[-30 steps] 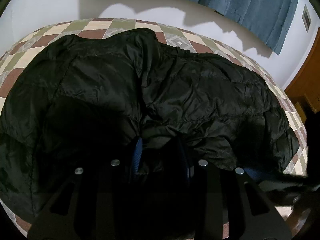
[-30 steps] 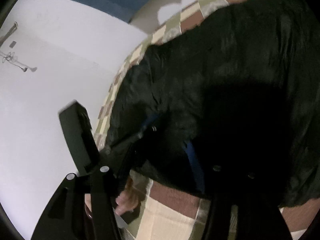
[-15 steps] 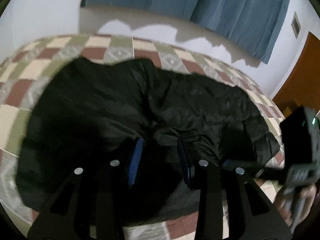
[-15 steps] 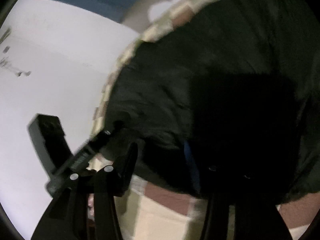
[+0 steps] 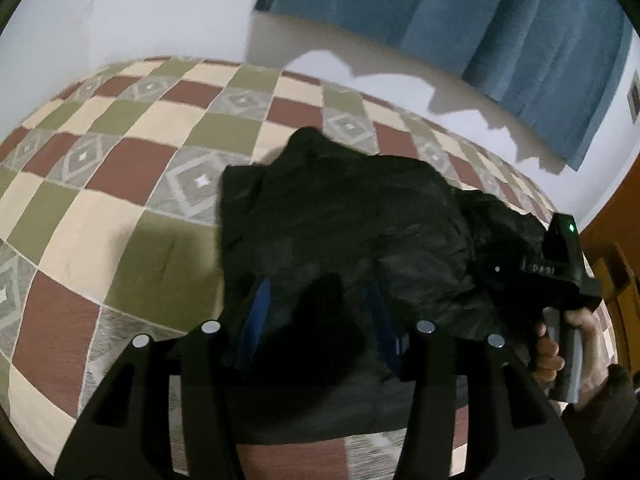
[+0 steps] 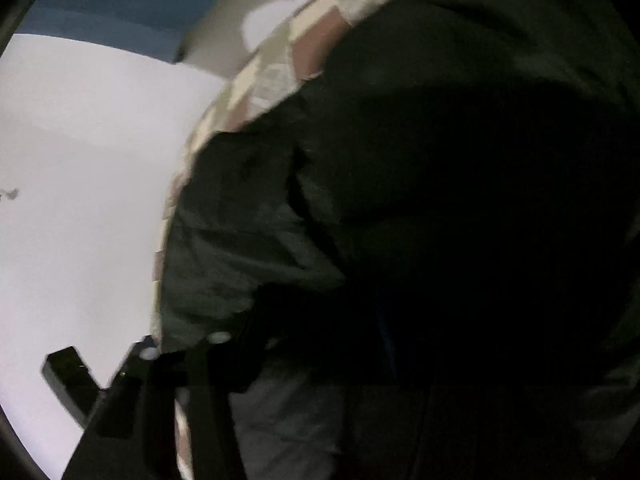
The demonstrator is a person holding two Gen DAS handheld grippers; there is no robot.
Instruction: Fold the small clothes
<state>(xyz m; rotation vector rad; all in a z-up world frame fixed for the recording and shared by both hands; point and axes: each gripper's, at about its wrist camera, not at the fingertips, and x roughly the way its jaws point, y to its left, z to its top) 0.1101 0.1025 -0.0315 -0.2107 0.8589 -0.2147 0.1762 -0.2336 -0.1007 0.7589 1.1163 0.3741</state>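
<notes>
A: Where was the black puffer jacket (image 5: 344, 232)?

B: It lay bunched on the bed's checkered bedspread (image 5: 132, 184), toward the right half of the left wrist view, with its near edge lifted off the cover. Cream, olive and maroon squares showed bare to its left and behind it.

A: And the left gripper (image 5: 320, 320)?

B: Its blue-padded fingers (image 5: 256, 316) stood a moderate way apart with dark jacket fabric filling the gap between them. The cloth draped over both pads, so it looked clamped on the near hem of the jacket, though the contact itself was in shadow.

A: The right gripper?

B: In the left view it appeared at the far right as a black body with a green light (image 5: 560, 268), held by the person's hand (image 5: 560, 344), pressed against the jacket's right end. From its own camera, the right gripper (image 6: 320, 344) was nearly lost in darkness and blur. Jacket fabric (image 6: 440, 160) covered most of that frame and spread over the fingers. Whether they were closed on cloth or apart I could not tell.

A: Anything else around?

B: A blue curtain (image 5: 480, 20) hung on the white wall (image 5: 160, 8) behind the bed, and a wooden door (image 5: 616, 232) stood at the right edge.
</notes>
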